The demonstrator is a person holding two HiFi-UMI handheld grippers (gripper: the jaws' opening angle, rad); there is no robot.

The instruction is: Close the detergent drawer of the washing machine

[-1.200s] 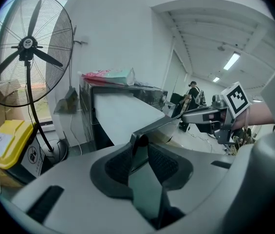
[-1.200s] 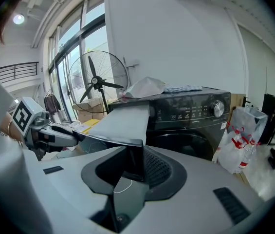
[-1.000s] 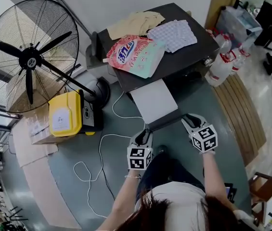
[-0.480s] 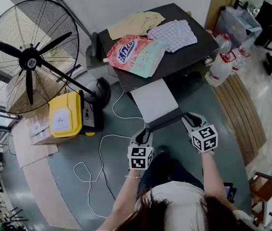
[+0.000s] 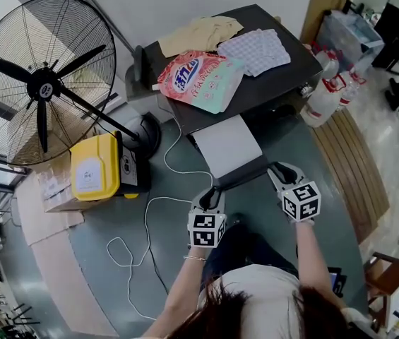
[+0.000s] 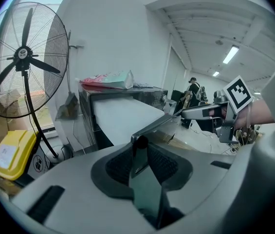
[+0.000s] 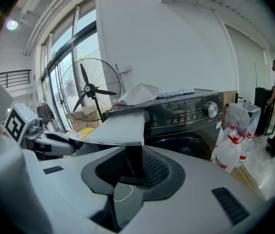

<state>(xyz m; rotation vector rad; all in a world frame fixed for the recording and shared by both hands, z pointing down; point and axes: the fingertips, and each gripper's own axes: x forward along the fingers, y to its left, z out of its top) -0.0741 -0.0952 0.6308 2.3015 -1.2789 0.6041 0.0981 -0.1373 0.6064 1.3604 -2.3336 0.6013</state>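
The dark washing machine (image 5: pixel 278 76) has its detergent drawer (image 5: pixel 227 145) pulled far out, white on top with a dark front panel (image 5: pixel 243 175). My left gripper (image 5: pixel 214 191) is at the panel's left end. Its jaws have just been closing, and the panel's corner (image 6: pixel 142 130) sits between them. My right gripper (image 5: pixel 277 168) is at the panel's right end, shut on that corner (image 7: pixel 127 141). In the right gripper view the machine's control panel and dial (image 7: pixel 209 109) show beyond the drawer.
A pink detergent bag (image 5: pixel 200 80) and folded cloths (image 5: pixel 255 50) lie on the machine. A large standing fan (image 5: pixel 44 83) and a yellow box (image 5: pixel 94 167) are to the left, with a white cable (image 5: pixel 150 217) on the floor. Spray bottles (image 5: pixel 323 97) and a wooden platform (image 5: pixel 354 168) are to the right.
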